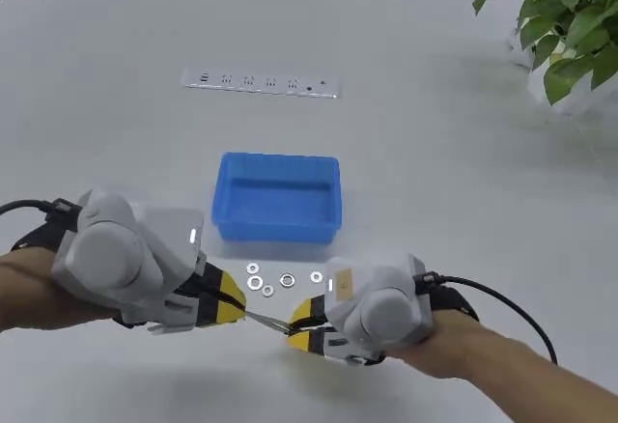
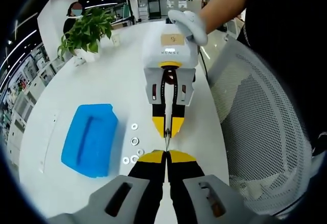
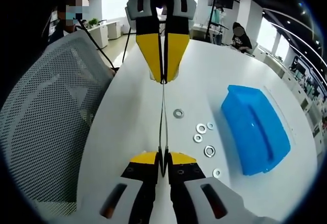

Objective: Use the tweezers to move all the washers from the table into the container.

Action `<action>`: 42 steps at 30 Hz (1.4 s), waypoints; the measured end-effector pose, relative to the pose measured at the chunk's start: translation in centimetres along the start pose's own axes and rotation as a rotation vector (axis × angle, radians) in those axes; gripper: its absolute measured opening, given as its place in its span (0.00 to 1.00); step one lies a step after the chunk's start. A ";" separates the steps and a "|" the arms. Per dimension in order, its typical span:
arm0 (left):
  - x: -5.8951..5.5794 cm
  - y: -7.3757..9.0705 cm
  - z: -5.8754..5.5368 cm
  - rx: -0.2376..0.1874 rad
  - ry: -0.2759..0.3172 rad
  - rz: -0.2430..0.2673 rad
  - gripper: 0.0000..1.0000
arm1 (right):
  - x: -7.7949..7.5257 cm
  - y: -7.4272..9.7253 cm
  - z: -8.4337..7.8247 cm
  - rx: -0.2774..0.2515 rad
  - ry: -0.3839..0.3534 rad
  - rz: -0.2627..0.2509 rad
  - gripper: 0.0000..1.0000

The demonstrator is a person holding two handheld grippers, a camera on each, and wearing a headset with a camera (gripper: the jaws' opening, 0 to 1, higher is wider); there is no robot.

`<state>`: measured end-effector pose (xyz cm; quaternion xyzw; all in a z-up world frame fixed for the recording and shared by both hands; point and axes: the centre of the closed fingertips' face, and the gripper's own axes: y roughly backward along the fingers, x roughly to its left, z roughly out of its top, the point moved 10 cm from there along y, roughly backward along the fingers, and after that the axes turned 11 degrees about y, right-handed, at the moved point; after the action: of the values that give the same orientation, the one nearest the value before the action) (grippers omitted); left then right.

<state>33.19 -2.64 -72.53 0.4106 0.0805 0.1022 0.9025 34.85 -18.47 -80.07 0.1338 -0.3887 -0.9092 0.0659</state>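
The washers lie loose on the table, none of them in the tweezers yet, because both my claws are taken up with the tool itself. My left claw is pinched fully shut on one end of the tweezers. My right claw is pinched shut on the other end. The two point nose to nose in the lower middle of the head view. In the right gripper view the thin steel legs run straight up the centre, from my own yellow tips at the bottom to the other claw's tips at the top.

I judge this to be a hand-over or a re-grip, with one claw steadying the tool while the other finds a hold that lets it squeeze the legs. I can't tell which end is the pointed one.

In the head view the washers sit in a small scatter just above the tweezers, between my claws and the blue container, and close to its near wall. In the left gripper view they lie left of centre, beside the blue container. The carry should be short, I think. Farther up the frame a white power strip lies flat, and a leafy plant fills the upper right corner.
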 end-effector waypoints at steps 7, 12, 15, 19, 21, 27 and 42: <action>-0.1 0.3 0.8 -0.020 0.005 -0.006 0.05 | 0.1 -0.2 0.2 -0.017 -0.020 -0.009 0.09; -0.1 0.3 1.3 -0.027 -0.004 -0.009 0.05 | 0.1 -0.1 0.2 -0.029 -0.035 -0.018 0.09; 0.0 0.3 1.7 -0.033 -0.008 -0.012 0.05 | 0.0 -0.2 0.3 -0.038 -0.044 -0.021 0.09; -0.1 0.3 2.2 -0.035 -0.017 -0.019 0.05 | 0.1 -0.2 0.4 -0.050 -0.058 -0.023 0.09; -0.1 0.2 2.4 -0.036 -0.022 -0.023 0.05 | 0.2 -0.1 0.3 -0.051 -0.059 -0.025 0.09; -0.2 0.0 3.0 -0.047 -0.032 -0.034 0.05 | 0.2 -0.1 0.3 -0.054 -0.066 -0.025 0.09; -0.2 -1.2 3.9 -0.055 -0.087 -0.050 0.06 | 0.4 0.4 0.0 -0.063 -0.090 -0.034 0.08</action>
<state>34.01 -6.23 -70.88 0.3875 0.0487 0.0641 0.9184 34.51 -18.80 -79.88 0.0973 -0.3602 -0.9270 0.0372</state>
